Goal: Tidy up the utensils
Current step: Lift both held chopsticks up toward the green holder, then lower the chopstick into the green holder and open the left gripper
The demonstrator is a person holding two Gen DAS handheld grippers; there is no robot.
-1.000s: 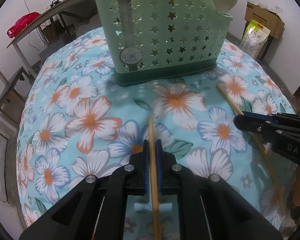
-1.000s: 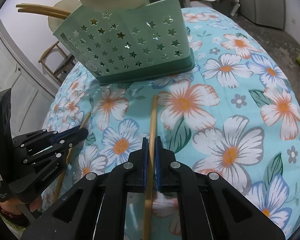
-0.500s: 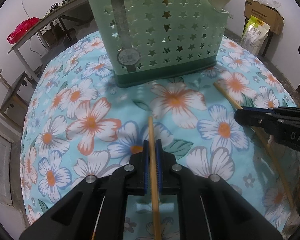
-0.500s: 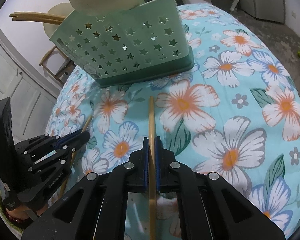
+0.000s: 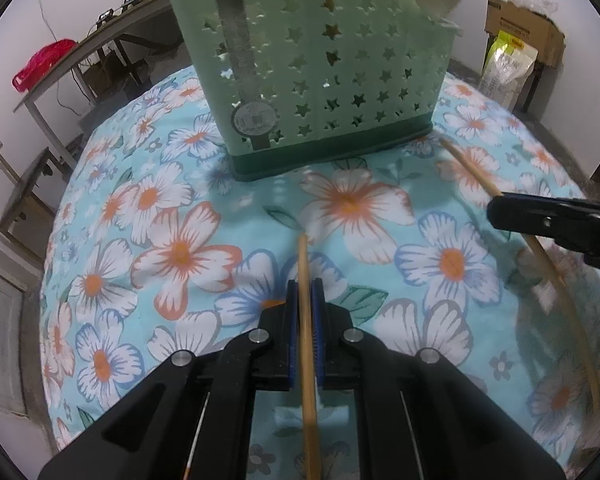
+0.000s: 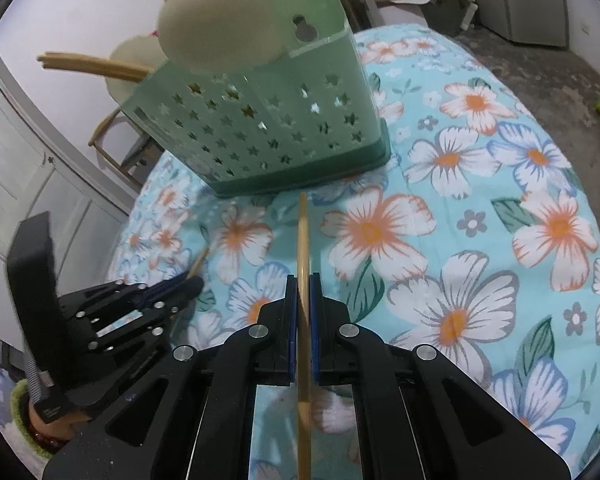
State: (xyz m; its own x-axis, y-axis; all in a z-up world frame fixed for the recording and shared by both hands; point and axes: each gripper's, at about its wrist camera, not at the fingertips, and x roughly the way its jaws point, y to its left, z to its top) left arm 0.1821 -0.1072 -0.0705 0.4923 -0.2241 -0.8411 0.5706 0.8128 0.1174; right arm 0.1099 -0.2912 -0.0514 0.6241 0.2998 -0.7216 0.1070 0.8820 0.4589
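Observation:
A mint-green star-punched utensil caddy [image 5: 320, 80] [image 6: 268, 136] stands on the floral tablecloth [image 5: 160, 240]. It holds a cream spoon [image 6: 220, 24] and bamboo chopsticks [image 6: 92, 66]. My left gripper [image 5: 305, 284] is shut on a bamboo chopstick [image 5: 302, 256] whose tip points toward the caddy's base. My right gripper [image 6: 303, 280] is shut on a second chopstick [image 6: 302, 232] aimed at the caddy too. In the left wrist view the right gripper [image 5: 496, 210] comes in from the right with its chopstick [image 5: 472, 172]. The right wrist view has the left gripper [image 6: 194, 282] low on the left.
The table edge curves away on all sides. A side table with a red object [image 5: 44, 64], a cardboard box [image 5: 520, 28] and a yellow-green bag [image 5: 508, 64] stand beyond it. A wooden chair [image 6: 120, 152] and white cabinet doors [image 6: 28, 184] are behind the caddy.
Both grippers keep their chopsticks clamped. In the left wrist view the right gripper has shifted slightly up and to the right. The left gripper has stayed where it was.

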